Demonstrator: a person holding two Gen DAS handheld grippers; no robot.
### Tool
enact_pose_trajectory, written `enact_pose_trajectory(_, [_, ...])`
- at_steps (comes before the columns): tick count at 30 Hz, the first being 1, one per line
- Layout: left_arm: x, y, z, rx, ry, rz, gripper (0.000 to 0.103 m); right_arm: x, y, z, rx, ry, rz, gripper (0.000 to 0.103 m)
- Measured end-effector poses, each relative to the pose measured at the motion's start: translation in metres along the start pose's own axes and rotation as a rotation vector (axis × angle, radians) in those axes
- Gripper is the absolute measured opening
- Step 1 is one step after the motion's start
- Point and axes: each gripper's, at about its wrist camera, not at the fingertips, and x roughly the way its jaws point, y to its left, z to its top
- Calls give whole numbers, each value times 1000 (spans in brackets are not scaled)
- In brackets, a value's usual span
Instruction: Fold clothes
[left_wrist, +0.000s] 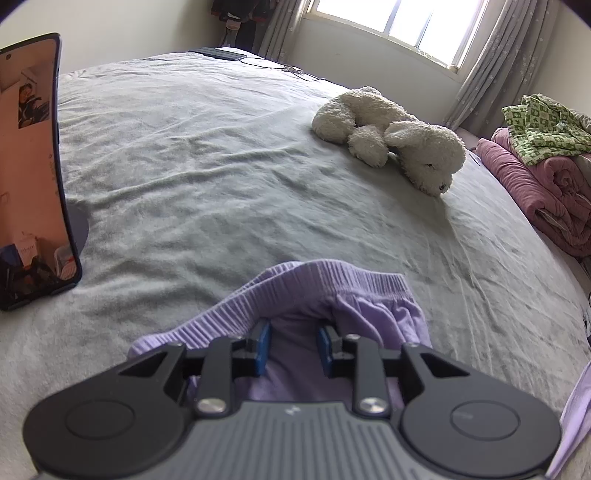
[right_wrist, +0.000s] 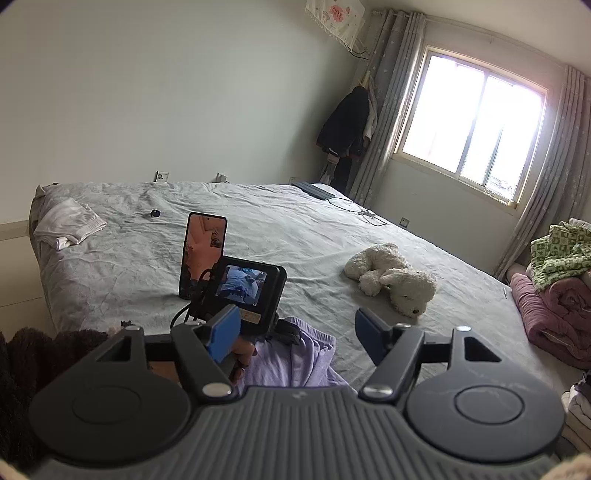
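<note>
A: Where are the shorts?

B: The shorts (left_wrist: 332, 295) lie on the bed (left_wrist: 221, 166) at the near edge. My left gripper (left_wrist: 294, 345) is clamped on their purple cloth; my right gripper (right_wrist: 295, 332) stands apart, empty.

A: Anything nearby?

B: A phone (left_wrist: 33, 166) stands upright to the left, a plush dog (left_wrist: 391, 136) well beyond, and blankets (left_wrist: 546, 173) at the right edge.

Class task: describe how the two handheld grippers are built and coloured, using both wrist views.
The left gripper and right gripper match: a ribbed grey body, black linkage arms with silver bolts, round black discs, and blue pads on the fingers.
</note>
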Motion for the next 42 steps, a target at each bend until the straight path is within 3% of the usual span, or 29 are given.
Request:
enact_pose_trajectory(6, [-6,12,5,-75,34,-40,26,56,-34,-29,101,102,17,73])
enact_pose_trajectory(12, [-5,33,12,-173,71,-100,18,133,-77,-56,306,203,131,68])
enact_pose_trajectory(20, [-9,41,22,-152,88,-133,7,230,-110,-80,404,307,140,61])
enact_pose_trajectory(26, [-10,51,28,-214,43,-231,1,281,-127,-92,480,367,138,53])
enact_pose_trajectory(31, [10,53,21,-284,71,-244,0,306,-133,-97,537,366,133,32])
enact_pose_trajectory(33, [16,53,18,-296,68,-219,0,309,-132,-96,545,349,144,12])
enact_pose_trajectory(37, [20,53,17,-312,62,-204,0,302,-133,-87,556,319,160,4])
enact_pose_trajectory(42, [17,52,17,-318,65,-193,0,272,-127,-62,501,269,172,4])
